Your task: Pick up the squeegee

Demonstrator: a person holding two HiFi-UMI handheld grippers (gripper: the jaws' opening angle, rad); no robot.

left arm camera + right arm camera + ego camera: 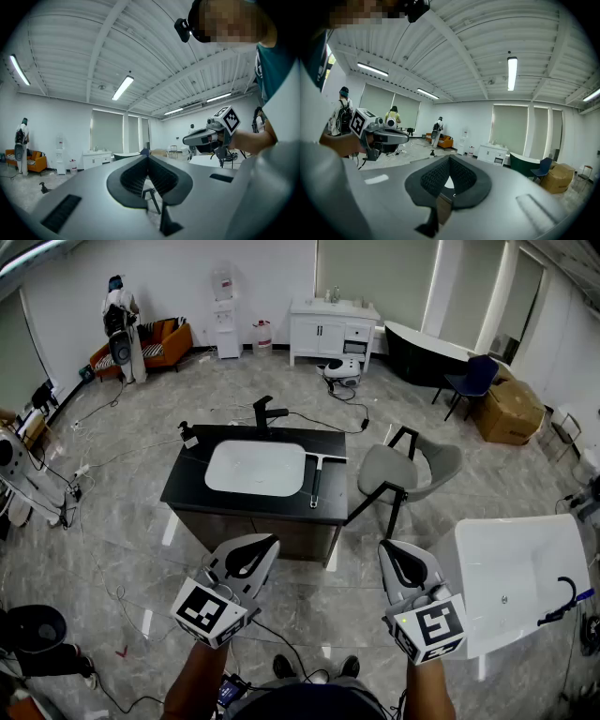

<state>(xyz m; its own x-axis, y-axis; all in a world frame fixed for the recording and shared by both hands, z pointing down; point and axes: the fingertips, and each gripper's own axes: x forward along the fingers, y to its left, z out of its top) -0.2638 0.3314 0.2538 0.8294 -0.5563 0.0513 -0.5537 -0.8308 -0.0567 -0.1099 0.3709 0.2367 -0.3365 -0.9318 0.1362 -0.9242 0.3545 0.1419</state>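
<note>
Distant dark T-shaped squeegee, seemingly flat on black table, 3 o'clock of white basin; left gripper, right gripper pressed together, empty.

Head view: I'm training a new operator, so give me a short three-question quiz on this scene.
1. True or false: the squeegee lies inside the white basin.
2. The left gripper has its jaws: A) open, B) shut on nothing, C) shut on the squeegee.
3. What stands on the black counter behind the basin?
Key: 1 false, it lies on the counter just right of the basin. 2 B. 3 a black faucet.
</note>
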